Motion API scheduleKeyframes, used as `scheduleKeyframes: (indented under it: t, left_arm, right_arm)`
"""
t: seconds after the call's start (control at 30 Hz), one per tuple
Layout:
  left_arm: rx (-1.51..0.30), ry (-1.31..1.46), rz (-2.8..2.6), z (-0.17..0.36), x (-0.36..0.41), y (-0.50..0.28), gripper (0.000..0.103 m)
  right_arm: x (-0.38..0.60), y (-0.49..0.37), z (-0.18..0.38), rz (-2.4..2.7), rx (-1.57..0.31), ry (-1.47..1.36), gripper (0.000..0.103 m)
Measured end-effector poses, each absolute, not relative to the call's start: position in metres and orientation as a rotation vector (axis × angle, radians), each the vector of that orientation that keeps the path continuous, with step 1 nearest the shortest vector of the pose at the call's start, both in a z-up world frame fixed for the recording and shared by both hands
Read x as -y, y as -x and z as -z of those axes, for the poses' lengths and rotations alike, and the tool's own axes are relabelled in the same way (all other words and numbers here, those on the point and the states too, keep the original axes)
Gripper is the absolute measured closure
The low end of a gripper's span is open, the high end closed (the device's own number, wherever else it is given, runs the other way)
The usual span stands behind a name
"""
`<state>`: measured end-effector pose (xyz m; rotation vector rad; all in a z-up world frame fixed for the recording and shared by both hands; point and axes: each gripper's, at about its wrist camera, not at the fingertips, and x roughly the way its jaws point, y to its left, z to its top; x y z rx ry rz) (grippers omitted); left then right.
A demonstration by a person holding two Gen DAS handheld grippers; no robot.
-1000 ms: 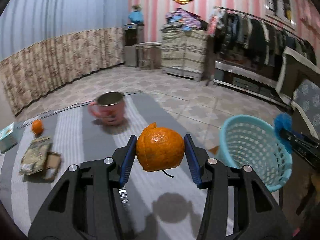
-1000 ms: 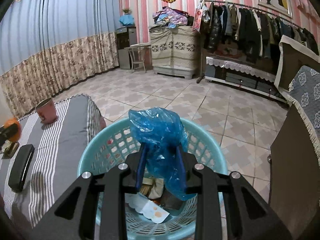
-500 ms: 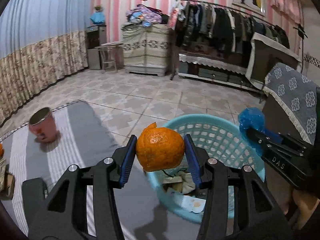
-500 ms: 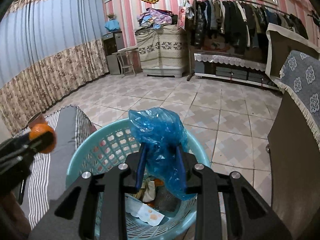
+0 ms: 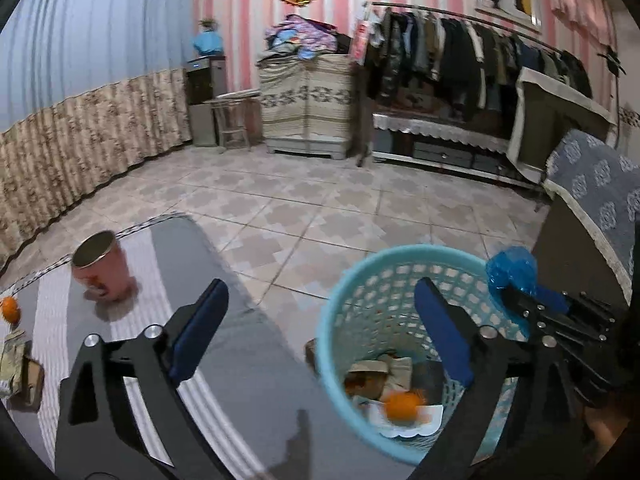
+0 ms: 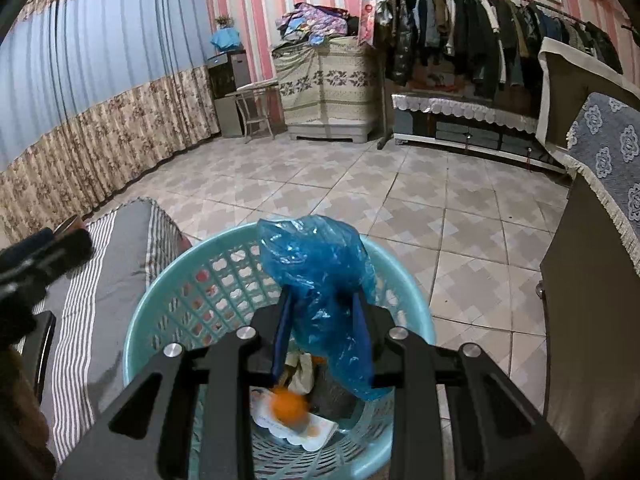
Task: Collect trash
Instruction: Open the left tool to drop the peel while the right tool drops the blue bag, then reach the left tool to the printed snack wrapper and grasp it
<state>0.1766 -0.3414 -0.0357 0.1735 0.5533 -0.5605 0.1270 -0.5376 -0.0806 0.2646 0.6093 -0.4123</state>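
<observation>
Left of the left gripper (image 5: 320, 312) a pink cup (image 5: 102, 266) stands on the striped cloth (image 5: 152, 280); a small orange (image 5: 10, 309) and wrappers (image 5: 16, 360) lie farther left. Its jaws have just been opening and stand wide apart, empty. Below them, in the blue basket (image 5: 360, 276), a blurred orange peel (image 5: 402, 405) sits on paper scraps (image 5: 380, 372). The right gripper (image 6: 322, 334) is clamped on a blue plastic bag (image 6: 320, 272) over the basket.
</observation>
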Motion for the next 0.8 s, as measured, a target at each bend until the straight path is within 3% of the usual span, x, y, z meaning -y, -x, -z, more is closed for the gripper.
scheduleKeyframes:
  t: [0.27,0.33,0.4,0.43,0.7,0.8]
  left_arm:
    - [-0.566,-0.144,0.456,0.04,0.285,-0.182,0.006]
    - [-0.562,-0.15,0.429,0.041,0.271,-0.182,0.006]
    - [-0.564,-0.143,0.401,0.041,0.255,-0.184,0.006]
    - [-0.568,-0.135,0.39,0.039,0.246,-0.185,0.006]
    - [-0.548,-0.103,0.286,0.026,0.183,-0.187,0.006]
    - [-0.552,-0.089,0.241,0.025,0.156,-0.187,0.006]
  right_arm:
    - [0.525,-0.148,0.093,0.346,-0.648,-0.279,0.073]
    - [0.523,-0.153,0.098,0.342,-0.655,-0.29,0.067]
    - [0.521,-0.156,0.1,0.341,-0.655,-0.305,0.039]
    - [0.519,-0.157,0.101,0.352,-0.647,-0.305,0.033]
    - [0.503,-0.16,0.105,0.432,-0.685,-0.188,0.013]
    - [0.497,-0.158,0.102,0.423,-0.676,-0.178,0.013]
